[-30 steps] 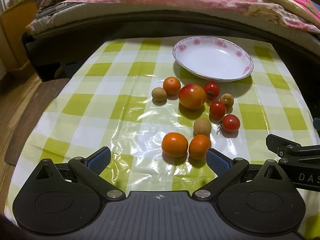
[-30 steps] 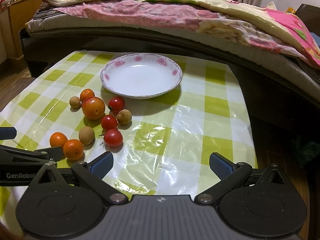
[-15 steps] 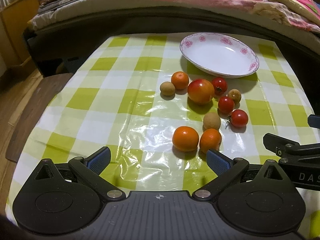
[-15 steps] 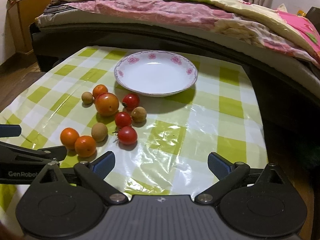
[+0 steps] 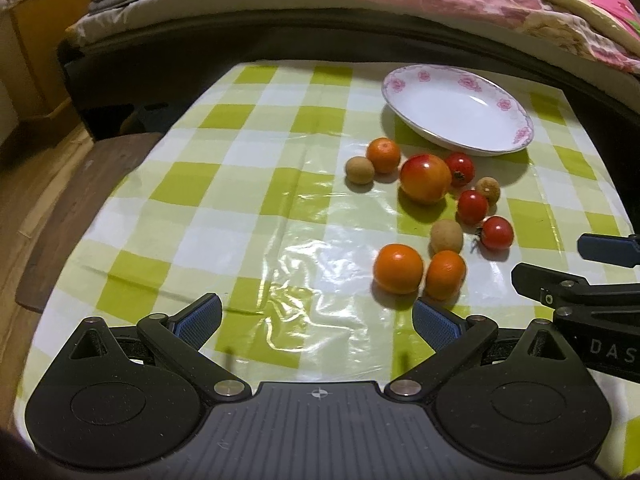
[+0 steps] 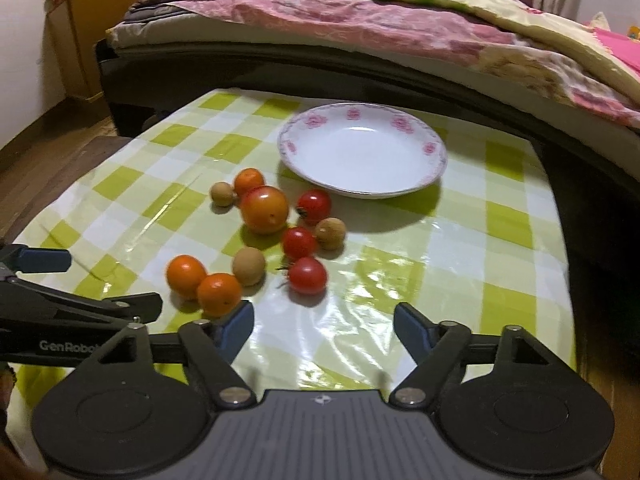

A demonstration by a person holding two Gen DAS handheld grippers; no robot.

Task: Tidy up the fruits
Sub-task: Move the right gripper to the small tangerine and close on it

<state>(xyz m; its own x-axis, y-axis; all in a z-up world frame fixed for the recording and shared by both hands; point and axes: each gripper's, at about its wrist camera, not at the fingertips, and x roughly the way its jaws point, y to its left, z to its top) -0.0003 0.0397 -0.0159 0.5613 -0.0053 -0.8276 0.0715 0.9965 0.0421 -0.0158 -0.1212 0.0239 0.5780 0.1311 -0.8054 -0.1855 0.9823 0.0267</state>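
Observation:
Several loose fruits lie on a green-checked tablecloth (image 5: 240, 216): a large tomato (image 5: 425, 178) (image 6: 264, 209), small oranges (image 5: 398, 268) (image 6: 219, 294), cherry tomatoes (image 5: 496, 233) (image 6: 307, 275) and brown longans (image 5: 447, 235) (image 6: 249, 266). An empty white plate with pink flowers (image 5: 460, 108) (image 6: 362, 150) stands behind them. My left gripper (image 5: 318, 320) is open and empty, near the front edge, left of the oranges. My right gripper (image 6: 324, 326) is open and empty, just in front of the fruit cluster.
A bed with pink and yellow blankets (image 6: 380, 28) runs along the table's far side. A wooden cabinet (image 5: 36, 48) stands at the left, with wooden floor (image 5: 24, 200) below. The table's right edge (image 6: 564, 240) drops off to dark floor.
Both grippers have swung to the left, so the fruit and plate sit further right in both views. The right gripper has come closer to the fruit cluster. Both stay open.

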